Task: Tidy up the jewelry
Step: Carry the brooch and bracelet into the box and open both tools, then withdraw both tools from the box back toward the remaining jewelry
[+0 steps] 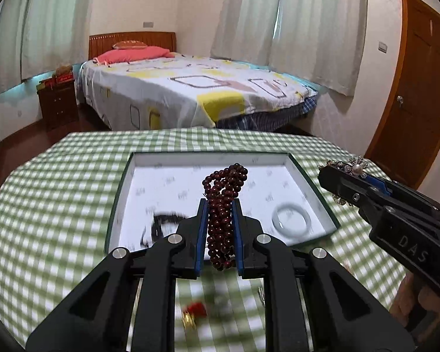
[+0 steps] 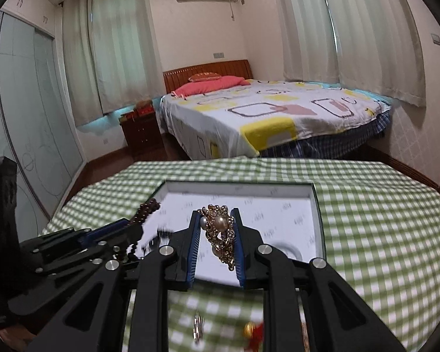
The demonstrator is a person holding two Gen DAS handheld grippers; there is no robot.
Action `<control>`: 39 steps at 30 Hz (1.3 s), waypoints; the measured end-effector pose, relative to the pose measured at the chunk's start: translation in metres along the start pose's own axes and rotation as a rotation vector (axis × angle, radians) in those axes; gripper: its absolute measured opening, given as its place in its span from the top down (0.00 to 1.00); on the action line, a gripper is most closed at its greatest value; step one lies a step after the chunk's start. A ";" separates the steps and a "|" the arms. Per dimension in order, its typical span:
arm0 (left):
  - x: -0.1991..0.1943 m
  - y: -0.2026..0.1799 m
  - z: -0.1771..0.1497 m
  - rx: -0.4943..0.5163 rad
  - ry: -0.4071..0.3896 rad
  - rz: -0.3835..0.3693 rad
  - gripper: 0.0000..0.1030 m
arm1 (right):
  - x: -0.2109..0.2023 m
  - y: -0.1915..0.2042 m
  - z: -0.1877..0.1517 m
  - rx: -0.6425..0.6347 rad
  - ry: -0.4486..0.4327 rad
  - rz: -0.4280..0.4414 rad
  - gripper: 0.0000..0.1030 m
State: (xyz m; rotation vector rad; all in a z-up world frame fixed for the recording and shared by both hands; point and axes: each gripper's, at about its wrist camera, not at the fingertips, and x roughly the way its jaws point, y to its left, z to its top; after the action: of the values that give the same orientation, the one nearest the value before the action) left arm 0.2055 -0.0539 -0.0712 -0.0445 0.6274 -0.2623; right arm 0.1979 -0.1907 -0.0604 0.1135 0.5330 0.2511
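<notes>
My left gripper (image 1: 219, 205) is shut on a dark red bead bracelet (image 1: 222, 205), bunched between its blue pads and held above the near edge of a shallow white-lined box (image 1: 196, 158). My right gripper (image 2: 215, 214) is shut on a gold brooch with pearls (image 2: 220, 228) over the same box (image 2: 240, 186). In the left wrist view the right gripper (image 1: 341, 170) comes in from the right with the brooch (image 1: 356, 165) at its tip. In the right wrist view the left gripper (image 2: 138, 220) lies to the left with the beads (image 2: 148, 208).
Inside the box lie a white bangle (image 1: 291, 219) and a blurred black item (image 1: 164, 223). Small gold and red trinkets (image 1: 193, 312) rest on the green checked tablecloth (image 1: 58, 193) near the front. A bed (image 1: 190, 94), a nightstand (image 1: 58, 102) and a door (image 1: 416, 88) stand beyond the table.
</notes>
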 end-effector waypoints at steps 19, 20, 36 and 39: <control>0.118 0.025 -0.029 -0.028 0.241 0.019 0.84 | 0.117 -0.021 -0.047 0.061 0.286 0.007 0.79; 0.121 0.026 -0.030 -0.027 0.249 0.020 0.84 | 0.118 -0.021 -0.048 0.063 0.296 0.010 0.79; 0.119 0.030 -0.027 -0.079 0.253 0.009 0.50 | 0.111 -0.031 -0.047 0.088 0.288 -0.007 0.62; 0.115 0.031 -0.026 -0.090 0.244 -0.003 0.45 | 0.105 -0.032 -0.040 0.087 0.262 -0.014 0.56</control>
State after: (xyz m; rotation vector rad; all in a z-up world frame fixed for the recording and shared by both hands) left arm 0.2871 -0.0520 -0.1620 -0.1010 0.8818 -0.2445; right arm 0.2709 -0.1925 -0.1514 0.1622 0.8054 0.2303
